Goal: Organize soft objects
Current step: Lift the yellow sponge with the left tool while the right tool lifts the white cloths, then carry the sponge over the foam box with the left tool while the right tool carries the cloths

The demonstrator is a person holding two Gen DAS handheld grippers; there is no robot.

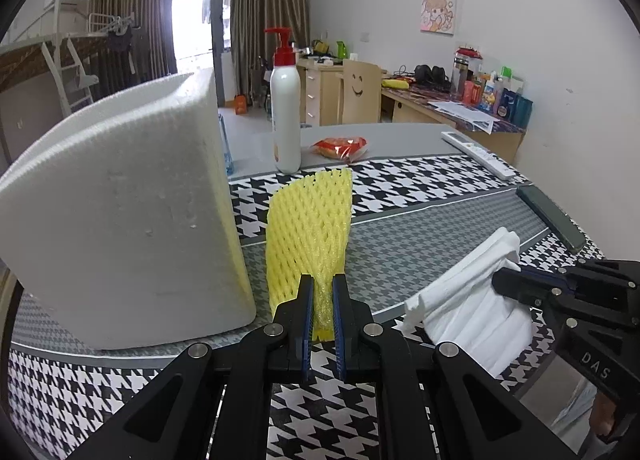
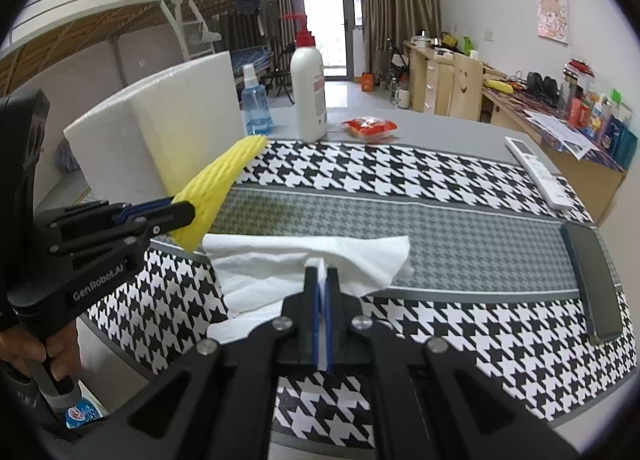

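A yellow foam net sleeve (image 1: 308,236) stands up from my left gripper (image 1: 322,284), which is shut on its near end; from the right wrist view the same yellow net sleeve (image 2: 218,179) juts out of the left gripper (image 2: 188,211) above the table. My right gripper (image 2: 322,274) is shut on a crumpled white tissue (image 2: 312,256), which hangs off the cloth; in the left wrist view that white tissue (image 1: 472,300) sits in the right gripper (image 1: 500,280) at the right. A big white foam box (image 1: 128,211) stands just left of the net sleeve.
The table (image 1: 400,139) wears a houndstooth cloth (image 2: 400,167). On it stand a white pump bottle (image 1: 285,107), a blue spray bottle (image 2: 256,103), a red snack packet (image 1: 340,147), a white remote (image 1: 480,153) and a dark phone (image 2: 592,280). A hand (image 2: 44,356) holds the left gripper's handle.
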